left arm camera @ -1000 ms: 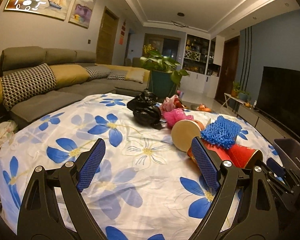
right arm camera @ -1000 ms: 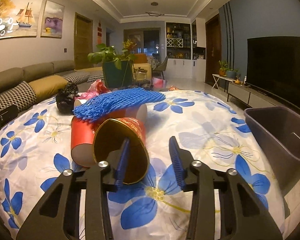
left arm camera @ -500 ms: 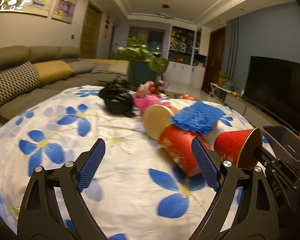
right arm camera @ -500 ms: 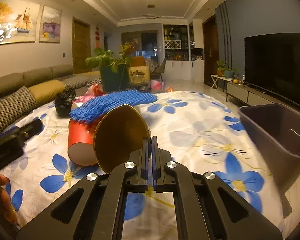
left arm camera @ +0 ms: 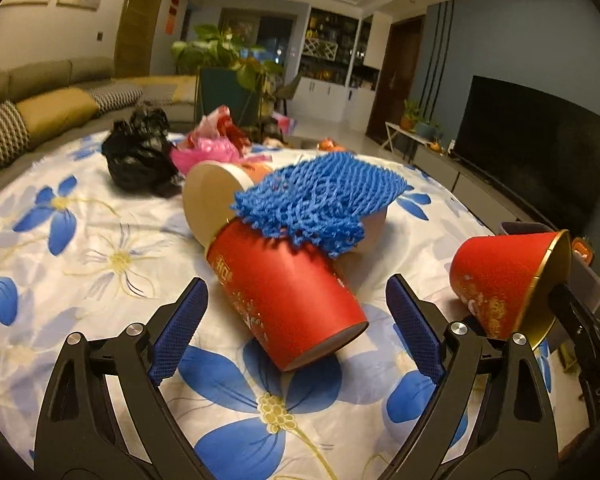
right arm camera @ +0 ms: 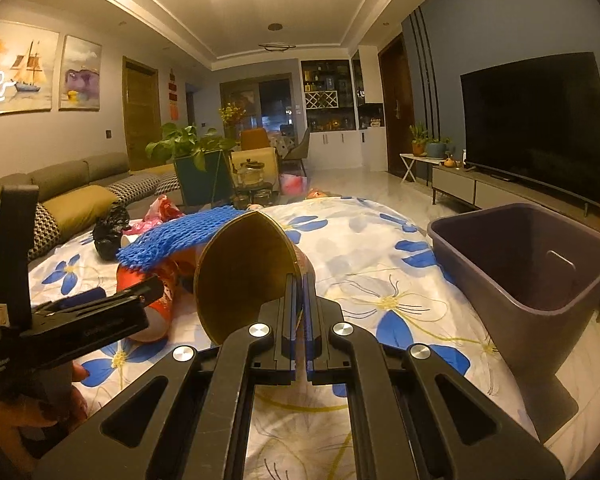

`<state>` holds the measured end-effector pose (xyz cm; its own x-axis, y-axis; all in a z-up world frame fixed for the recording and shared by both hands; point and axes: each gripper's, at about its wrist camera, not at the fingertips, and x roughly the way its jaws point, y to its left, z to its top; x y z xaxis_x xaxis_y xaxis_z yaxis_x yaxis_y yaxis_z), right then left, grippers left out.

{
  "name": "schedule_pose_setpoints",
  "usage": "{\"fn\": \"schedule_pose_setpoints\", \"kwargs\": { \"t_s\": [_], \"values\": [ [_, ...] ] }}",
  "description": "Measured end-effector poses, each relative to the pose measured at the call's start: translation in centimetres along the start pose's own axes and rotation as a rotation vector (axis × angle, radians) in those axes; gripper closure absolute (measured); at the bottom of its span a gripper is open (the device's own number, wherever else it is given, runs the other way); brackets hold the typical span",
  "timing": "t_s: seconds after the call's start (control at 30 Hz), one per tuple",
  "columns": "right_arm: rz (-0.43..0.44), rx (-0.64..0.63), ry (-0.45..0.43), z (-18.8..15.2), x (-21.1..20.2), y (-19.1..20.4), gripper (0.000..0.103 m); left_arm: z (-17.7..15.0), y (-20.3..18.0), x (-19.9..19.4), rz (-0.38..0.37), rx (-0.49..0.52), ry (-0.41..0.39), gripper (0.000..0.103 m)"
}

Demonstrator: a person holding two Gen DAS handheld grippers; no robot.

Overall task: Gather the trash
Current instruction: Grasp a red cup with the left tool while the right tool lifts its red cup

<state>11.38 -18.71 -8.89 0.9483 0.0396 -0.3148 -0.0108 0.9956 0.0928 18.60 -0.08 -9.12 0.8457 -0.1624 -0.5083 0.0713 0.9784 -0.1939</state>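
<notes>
My right gripper (right arm camera: 299, 284) is shut on the rim of a red paper cup with a gold inside (right arm camera: 244, 272), held off the flowered cloth; the same cup (left arm camera: 504, 284) shows at the right in the left wrist view. A second red cup (left arm camera: 284, 292) lies on its side on the cloth, with a blue foam net (left arm camera: 320, 196) draped over it and over a cream tub (left arm camera: 208, 200) behind. My left gripper (left arm camera: 296, 328) stands open just in front of the lying cup, its blue pads (left arm camera: 180, 328) on either side of the cup's base and apart from it. The left gripper (right arm camera: 80, 312) shows at the left in the right wrist view.
A dark purple bin (right arm camera: 532, 264) stands at the table's right edge. A black plastic bag (left arm camera: 140, 156) and pink wrappers (left arm camera: 208, 148) lie at the far side of the table (left arm camera: 60, 240). A sofa (right arm camera: 72, 196), a potted plant (right arm camera: 196, 160) and a TV (right arm camera: 536, 120) surround it.
The right gripper closed on the gold-lined cup's rim and lifted it toward the right. The left gripper swung right and dropped toward the lying red cup, staying open.
</notes>
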Motion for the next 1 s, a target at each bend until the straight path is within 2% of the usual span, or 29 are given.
{"fn": "schedule_pose_setpoints", "kwargs": {
  "t_s": [0.03, 0.1, 0.23, 0.3, 0.57, 0.8, 1.0],
  "values": [
    [-0.001, 0.000, -0.001, 0.0, 0.0, -0.1, 0.099, 0.0, 0.3, 0.2, -0.006, -0.014, 0.011, 0.021],
    [0.000, 0.001, -0.002, 0.0, 0.0, -0.2, 0.099, 0.0, 0.7, 0.5, -0.020, -0.026, 0.034, 0.034],
    [0.004, 0.002, -0.004, 0.0, 0.0, -0.1, 0.099, -0.2, 0.9, 0.4, -0.040, -0.021, 0.033, 0.042],
    [0.006, 0.003, -0.004, 0.0, -0.2, 0.0, 0.099, -0.3, 0.9, -0.1, -0.049, -0.014, 0.027, 0.049],
    [0.015, 0.002, -0.013, 0.5, -0.9, 0.1, 0.099, -1.3, 1.6, -2.5, -0.100, -0.028, 0.022, 0.050],
    [0.016, -0.003, -0.028, 0.7, -1.9, 0.2, 0.099, -2.2, 1.7, -6.0, -0.129, 0.013, -0.006, 0.051],
    [0.015, 0.001, -0.039, 0.8, -2.5, 0.0, 0.099, -2.5, 3.2, -9.0, -0.111, 0.030, -0.044, 0.050]
  ]
}}
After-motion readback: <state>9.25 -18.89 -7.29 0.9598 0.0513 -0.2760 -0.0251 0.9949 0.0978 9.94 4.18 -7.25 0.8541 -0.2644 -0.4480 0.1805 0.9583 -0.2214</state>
